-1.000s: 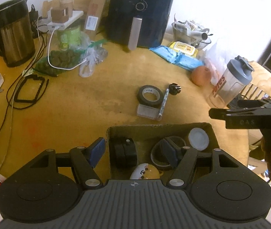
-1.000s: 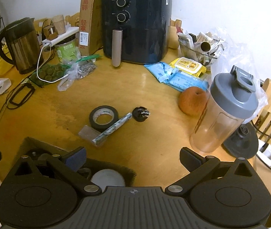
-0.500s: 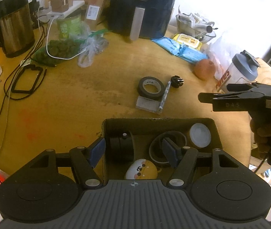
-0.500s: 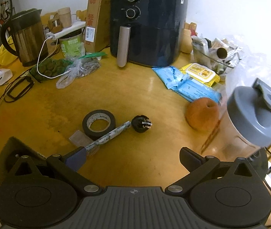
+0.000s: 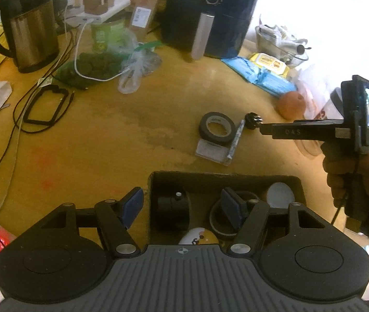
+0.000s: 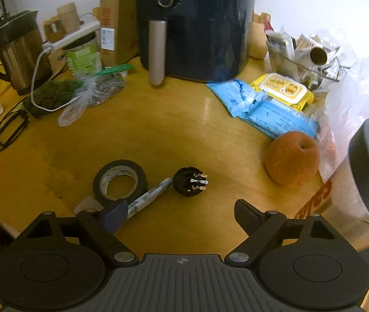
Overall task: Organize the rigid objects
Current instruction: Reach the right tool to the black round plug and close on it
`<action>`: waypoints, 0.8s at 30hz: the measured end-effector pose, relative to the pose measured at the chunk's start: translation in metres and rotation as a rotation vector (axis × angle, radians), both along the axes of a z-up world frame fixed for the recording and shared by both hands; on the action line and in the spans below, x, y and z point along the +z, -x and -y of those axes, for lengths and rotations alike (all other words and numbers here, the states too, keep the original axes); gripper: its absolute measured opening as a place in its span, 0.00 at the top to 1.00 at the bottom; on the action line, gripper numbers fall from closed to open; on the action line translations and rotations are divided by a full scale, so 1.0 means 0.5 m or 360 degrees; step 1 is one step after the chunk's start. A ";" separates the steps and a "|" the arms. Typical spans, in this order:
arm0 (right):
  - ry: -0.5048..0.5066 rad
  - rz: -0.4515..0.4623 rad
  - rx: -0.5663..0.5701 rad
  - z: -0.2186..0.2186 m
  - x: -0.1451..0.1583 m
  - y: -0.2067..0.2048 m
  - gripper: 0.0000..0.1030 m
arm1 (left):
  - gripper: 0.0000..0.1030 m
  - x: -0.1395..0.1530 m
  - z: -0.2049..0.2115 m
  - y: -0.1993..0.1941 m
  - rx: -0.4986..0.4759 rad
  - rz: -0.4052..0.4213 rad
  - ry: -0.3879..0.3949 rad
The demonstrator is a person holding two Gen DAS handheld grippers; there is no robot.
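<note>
A cardboard box (image 5: 223, 178) sits at the near table edge with a black cylinder (image 5: 173, 209), a tape ring, a white lid (image 5: 280, 196) and a yellow-white toy (image 5: 197, 237) inside. Beyond it lie a black tape roll (image 5: 217, 128) (image 6: 119, 180), a speckled stick (image 6: 149, 197) on a clear case (image 5: 211, 152), and a small black plug (image 6: 189, 182) (image 5: 252, 121). My left gripper (image 5: 183, 206) is open and empty above the box's left part. My right gripper (image 6: 180, 214) is open and empty, just short of the plug; it also shows in the left wrist view (image 5: 301, 131).
A black air fryer (image 6: 194, 26) stands at the back, a kettle (image 5: 25, 26) at back left. An orange fruit (image 6: 292, 158), blue packets (image 6: 262, 106) and a shaker bottle (image 6: 361, 176) are on the right. Cables and bags (image 5: 98, 65) lie at left.
My right gripper has moved forward and left toward the plug and tape roll. My left gripper has pulled back slightly over the box. Both stay open.
</note>
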State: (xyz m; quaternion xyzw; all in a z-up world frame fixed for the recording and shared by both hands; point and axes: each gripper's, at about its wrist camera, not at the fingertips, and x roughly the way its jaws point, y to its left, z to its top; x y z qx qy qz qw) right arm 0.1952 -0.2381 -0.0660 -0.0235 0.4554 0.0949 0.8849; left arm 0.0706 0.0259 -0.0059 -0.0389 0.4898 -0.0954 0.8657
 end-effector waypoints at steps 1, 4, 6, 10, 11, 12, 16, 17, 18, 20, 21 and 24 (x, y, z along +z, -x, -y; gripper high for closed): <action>-0.0004 -0.0012 -0.0011 0.002 -0.006 -0.007 0.16 | 0.37 0.000 -0.002 -0.001 0.0011 -0.0004 -0.0002; -0.0014 -0.0055 -0.0041 0.006 -0.026 -0.030 0.21 | 0.37 -0.002 -0.007 -0.003 0.0045 -0.0016 -0.0005; -0.0015 -0.0084 -0.0052 0.008 -0.041 -0.044 0.25 | 0.37 -0.003 -0.011 -0.004 0.0068 -0.0022 -0.0005; -0.0016 -0.0131 -0.0067 0.008 -0.064 -0.063 0.30 | 0.37 -0.008 -0.018 -0.001 0.0114 -0.0039 -0.0004; -0.0017 -0.0139 -0.0071 0.008 -0.069 -0.068 0.32 | 0.37 -0.009 -0.020 0.000 0.0125 -0.0045 -0.0003; -0.0018 -0.0148 -0.0074 0.007 -0.073 -0.070 0.35 | 0.37 -0.011 -0.021 0.001 0.0135 -0.0051 -0.0003; -0.0027 -0.0172 -0.0090 0.005 -0.088 -0.088 0.38 | 0.37 -0.013 -0.029 0.002 0.0169 -0.0066 -0.0002; -0.0029 -0.0176 -0.0094 0.004 -0.091 -0.093 0.38 | 0.37 -0.013 -0.029 0.003 0.0176 -0.0067 -0.0002; -0.0030 -0.0178 -0.0094 0.003 -0.094 -0.098 0.38 | 0.37 -0.013 -0.030 0.003 0.0182 -0.0068 -0.0002; -0.0021 -0.0175 -0.0093 -0.001 -0.099 -0.107 0.39 | 0.37 -0.012 -0.032 0.004 0.0196 -0.0067 -0.0003; -0.0015 -0.0176 -0.0092 -0.003 -0.102 -0.111 0.40 | 0.37 -0.012 -0.033 0.004 0.0202 -0.0067 -0.0002; -0.0022 -0.0184 -0.0100 -0.006 -0.108 -0.124 0.43 | 0.37 -0.015 -0.037 0.005 0.0221 -0.0075 0.0000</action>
